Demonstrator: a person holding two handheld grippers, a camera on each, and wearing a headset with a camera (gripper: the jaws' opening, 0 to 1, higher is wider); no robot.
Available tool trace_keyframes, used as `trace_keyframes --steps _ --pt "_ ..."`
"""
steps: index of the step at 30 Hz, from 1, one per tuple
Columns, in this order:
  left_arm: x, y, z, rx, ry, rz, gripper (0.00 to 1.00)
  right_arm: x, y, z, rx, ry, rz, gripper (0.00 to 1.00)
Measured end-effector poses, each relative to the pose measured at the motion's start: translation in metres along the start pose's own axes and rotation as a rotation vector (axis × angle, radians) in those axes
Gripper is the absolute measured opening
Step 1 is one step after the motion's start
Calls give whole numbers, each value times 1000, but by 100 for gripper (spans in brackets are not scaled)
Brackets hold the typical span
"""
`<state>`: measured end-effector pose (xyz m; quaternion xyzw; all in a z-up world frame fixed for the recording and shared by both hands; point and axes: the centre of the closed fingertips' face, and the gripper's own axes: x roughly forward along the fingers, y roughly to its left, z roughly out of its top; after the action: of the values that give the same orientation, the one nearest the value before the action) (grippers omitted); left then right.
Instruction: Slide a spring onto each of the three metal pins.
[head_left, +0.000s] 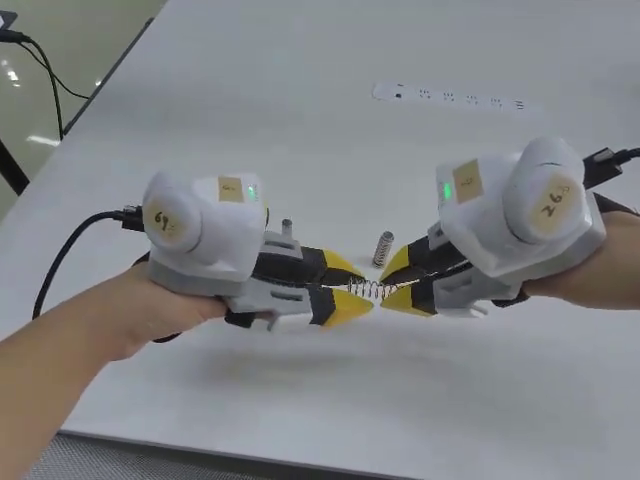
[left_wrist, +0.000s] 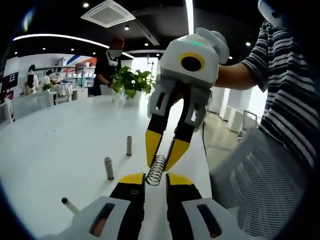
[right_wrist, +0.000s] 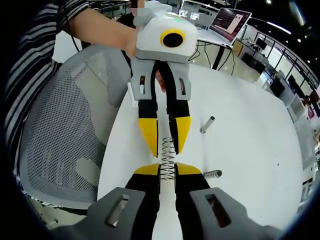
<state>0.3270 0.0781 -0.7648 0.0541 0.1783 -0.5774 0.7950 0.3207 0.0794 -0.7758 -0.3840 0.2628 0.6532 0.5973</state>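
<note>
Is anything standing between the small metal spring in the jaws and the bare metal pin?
Nothing visible does. The left gripper and right gripper hold the small metal spring; only white tabletop lies between it and the bare metal pin.

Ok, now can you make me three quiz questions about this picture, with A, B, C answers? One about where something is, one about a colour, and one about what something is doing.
1. Where is the loose spring?
A. Lying on the floor
B. In the air, between the tips of the left gripper and the right gripper
C. Up on a shelf

2. What colour are the gripper tips?
A. Yellow
B. Blue
C. Pink

3. The small light on top of the left gripper is:
A. Off
B. Glowing red
C. Glowing green

Answers:
1. B, because each gripper pinches one end of the spring above the white table.
2. A, because all four tips around the spring are yellow.
3. C, because the head view shows a bright green dot there.
</note>
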Motion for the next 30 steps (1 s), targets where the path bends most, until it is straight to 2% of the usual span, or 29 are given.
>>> trace_keyframes --steps 17,30 --pt "-4 -5 4 -2 -18 -24 3 -2 4 3 -17 -10 16 7" --pt "-6 -9 4 -10 -14 -57 2 -2 6 4 46 -40 9 10"
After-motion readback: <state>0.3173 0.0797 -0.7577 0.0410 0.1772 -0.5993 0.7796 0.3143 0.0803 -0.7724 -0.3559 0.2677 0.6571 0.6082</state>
